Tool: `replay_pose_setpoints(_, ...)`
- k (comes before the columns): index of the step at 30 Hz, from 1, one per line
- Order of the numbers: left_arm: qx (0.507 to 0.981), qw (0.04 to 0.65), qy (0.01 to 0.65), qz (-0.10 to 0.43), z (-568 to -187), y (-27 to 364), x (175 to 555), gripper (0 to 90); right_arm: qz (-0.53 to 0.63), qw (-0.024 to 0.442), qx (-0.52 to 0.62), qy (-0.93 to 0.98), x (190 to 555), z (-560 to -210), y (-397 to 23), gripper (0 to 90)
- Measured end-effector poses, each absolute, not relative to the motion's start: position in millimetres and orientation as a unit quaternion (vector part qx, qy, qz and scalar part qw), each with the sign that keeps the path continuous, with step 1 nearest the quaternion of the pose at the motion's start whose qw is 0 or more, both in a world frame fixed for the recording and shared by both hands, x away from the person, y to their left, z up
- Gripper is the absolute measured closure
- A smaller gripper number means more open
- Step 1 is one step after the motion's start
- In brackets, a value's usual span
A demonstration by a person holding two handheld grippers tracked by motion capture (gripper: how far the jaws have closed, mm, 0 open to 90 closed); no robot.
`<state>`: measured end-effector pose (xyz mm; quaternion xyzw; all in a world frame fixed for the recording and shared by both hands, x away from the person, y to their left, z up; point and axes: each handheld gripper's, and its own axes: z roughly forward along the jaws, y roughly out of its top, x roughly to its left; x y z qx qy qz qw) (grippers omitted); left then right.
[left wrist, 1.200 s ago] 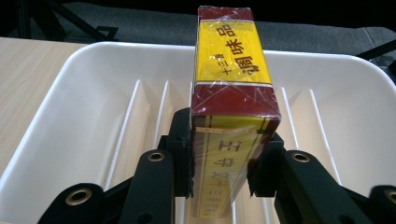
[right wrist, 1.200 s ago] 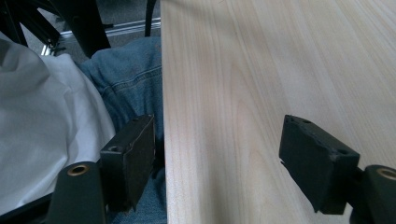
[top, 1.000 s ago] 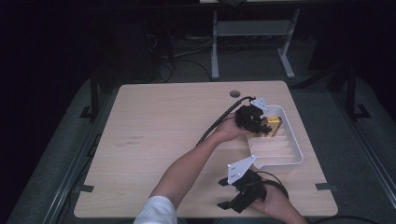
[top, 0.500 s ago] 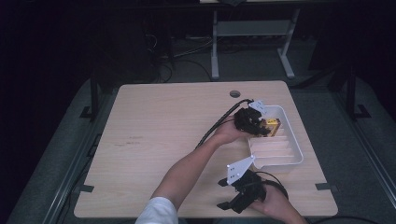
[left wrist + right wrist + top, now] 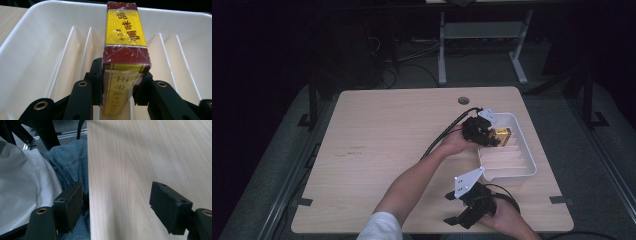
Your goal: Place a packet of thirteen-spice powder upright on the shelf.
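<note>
A red and yellow box wrapped in clear film stands on edge over the white ribbed tray. My left gripper is shut on the box, its pads pressing both long sides. From above, that gripper reaches over the far left part of the tray, where the box shows as a small yellow patch. Whether the box touches the tray floor I cannot tell. My right gripper rests at the table's near edge, open with nothing between its fingers.
The wooden table has a round cable hole at the back. The tray holds several raised ribs. In the right gripper view the table's near edge meets the person's denim-covered lap and a white garment.
</note>
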<state>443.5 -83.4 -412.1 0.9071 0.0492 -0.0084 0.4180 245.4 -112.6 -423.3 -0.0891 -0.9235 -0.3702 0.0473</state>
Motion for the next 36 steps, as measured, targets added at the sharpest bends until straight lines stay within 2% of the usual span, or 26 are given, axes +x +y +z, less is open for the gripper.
replay_pose_setpoints(7, 0.911, 0.408, 0.053, -0.001, -411.9, -79.9, 440.8, 63.9, -0.37, 0.048, -0.089, -0.923, 245.8, -423.2, -112.2, 25.8)
replay_pose_setpoints(18, 0.909, 0.415, 0.046, 0.014, -400.8, -70.2, 432.7, 51.9, -0.368, 0.049, -0.087, -0.924, 245.2, -424.4, -107.6, 25.6)
replay_pose_setpoints(36, 0.902, 0.426, 0.067, 0.024, -391.8, -7.6, 413.6, 48.0, -0.376, 0.042, -0.102, -0.92, 248.5, -422.3, -115.8, 25.3)
